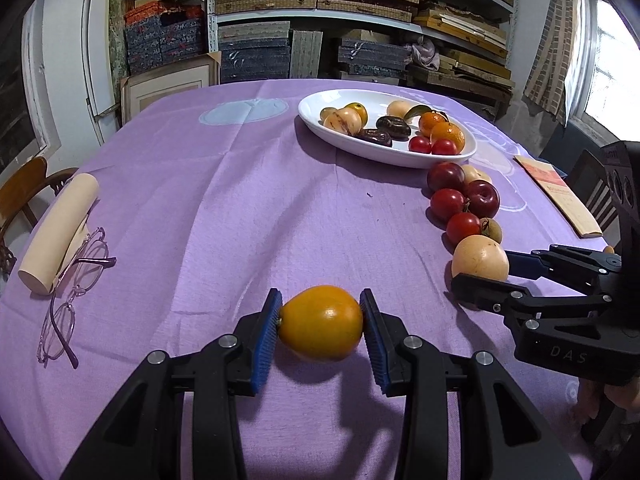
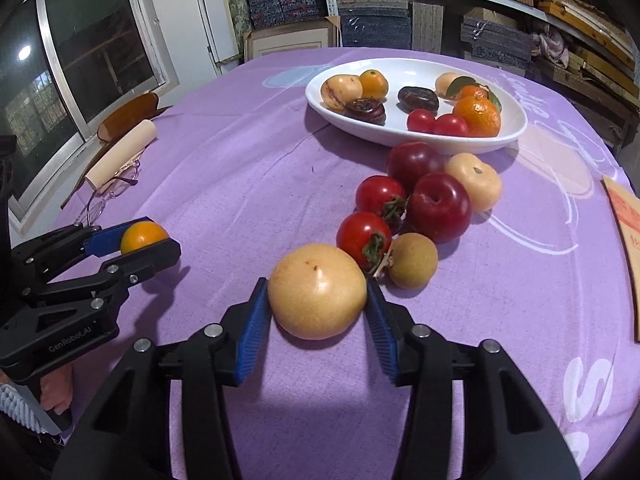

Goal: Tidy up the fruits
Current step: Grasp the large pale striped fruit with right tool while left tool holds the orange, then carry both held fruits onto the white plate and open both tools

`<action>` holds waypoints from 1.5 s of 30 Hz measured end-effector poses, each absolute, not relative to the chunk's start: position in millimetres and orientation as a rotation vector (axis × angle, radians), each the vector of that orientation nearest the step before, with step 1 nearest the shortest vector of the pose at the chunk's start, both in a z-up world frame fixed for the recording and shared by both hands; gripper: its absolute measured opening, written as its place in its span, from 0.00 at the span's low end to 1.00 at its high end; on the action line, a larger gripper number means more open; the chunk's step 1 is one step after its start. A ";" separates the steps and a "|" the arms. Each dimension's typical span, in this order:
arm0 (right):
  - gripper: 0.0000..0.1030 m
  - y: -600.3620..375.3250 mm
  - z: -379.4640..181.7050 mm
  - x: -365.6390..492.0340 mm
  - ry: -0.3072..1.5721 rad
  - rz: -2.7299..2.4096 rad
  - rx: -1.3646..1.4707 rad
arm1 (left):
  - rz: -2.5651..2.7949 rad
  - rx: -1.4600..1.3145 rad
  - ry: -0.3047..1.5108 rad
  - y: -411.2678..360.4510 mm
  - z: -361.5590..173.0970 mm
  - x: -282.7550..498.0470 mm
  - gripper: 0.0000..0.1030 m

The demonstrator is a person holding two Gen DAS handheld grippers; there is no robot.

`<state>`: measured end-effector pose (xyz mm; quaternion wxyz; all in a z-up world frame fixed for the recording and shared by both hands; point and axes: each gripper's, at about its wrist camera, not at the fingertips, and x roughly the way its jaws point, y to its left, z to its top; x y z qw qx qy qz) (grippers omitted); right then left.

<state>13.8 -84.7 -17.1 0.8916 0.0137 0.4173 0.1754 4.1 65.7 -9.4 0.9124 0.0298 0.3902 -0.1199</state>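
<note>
1. Far left edge of the counter [image 1: 200, 200], purple cloth on top: cream roll [image 1: 60, 232] with a pair of glasses [image 1: 76, 280] lying against it. Well apart from all the fruit.
2. Left claw [image 1: 321, 334]: narrow opening, both blue pads pressed onto the sides of an orange-yellow fruit [image 1: 320, 322]. Clenched on it. The fruit sits low over the cloth with a shadow under it; can't tell if it's lifted or resting.
3. Same grip from the right wrist view: the orange-yellow fruit [image 2: 143, 236] pinched between the fingers of the left claw [image 2: 138, 242], at the near left part of the counter.
4. White oval plate [image 1: 400, 158] at the far centre-right. In it: pale striped fruits, small orange fruits, two dark wrinkled fruits, two cherry tomatoes, tangerines with leaves.
5. Loose fruit pile [image 2: 416, 208] on the cloth just in front of the plate: two dark red plums, two red tomatoes with stems, a pale peach-coloured fruit, a small brown round fruit.
6. Right claw [image 2: 316, 308]: partly closed around the big pale yellow fruit [image 2: 317, 291]. Both blue pads meet its sides, so it is grasping it. The fruit is on the cloth at the near end of the pile, beside a tomato and the brown fruit.
7. Left wrist view confirms: the right claw [image 1: 486, 270] has a finger on either side of the pale yellow fruit [image 1: 480, 258].
8. Far right edge: tan booklet [image 1: 560, 196] flat on the cloth.
</note>
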 end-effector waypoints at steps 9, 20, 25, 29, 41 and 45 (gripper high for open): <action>0.46 -87.4 -2.1 3.2 0.825 0.368 0.012 | -0.244 0.110 0.765 54.9 -2.9 2.6 0.39; 0.46 -104.6 2.9 2.5 0.815 0.359 0.055 | -0.278 0.088 0.853 61.3 -17.4 6.3 0.38; 0.46 -110.6 1.4 4.0 0.815 0.358 0.075 | -0.285 0.062 0.863 67.8 -17.0 0.7 0.37; 0.46 -114.9 1.5 3.7 0.807 0.355 0.090 | -0.294 0.077 0.859 69.0 -16.2 -9.1 0.37; 0.46 -140.1 33.9 24.3 0.757 0.301 0.087 | -0.336 0.097 0.748 32.9 36.4 51.6 0.37; 0.46 -150.1 58.2 63.3 0.713 0.251 0.047 | -0.360 0.074 0.737 -3.1 53.5 108.5 0.37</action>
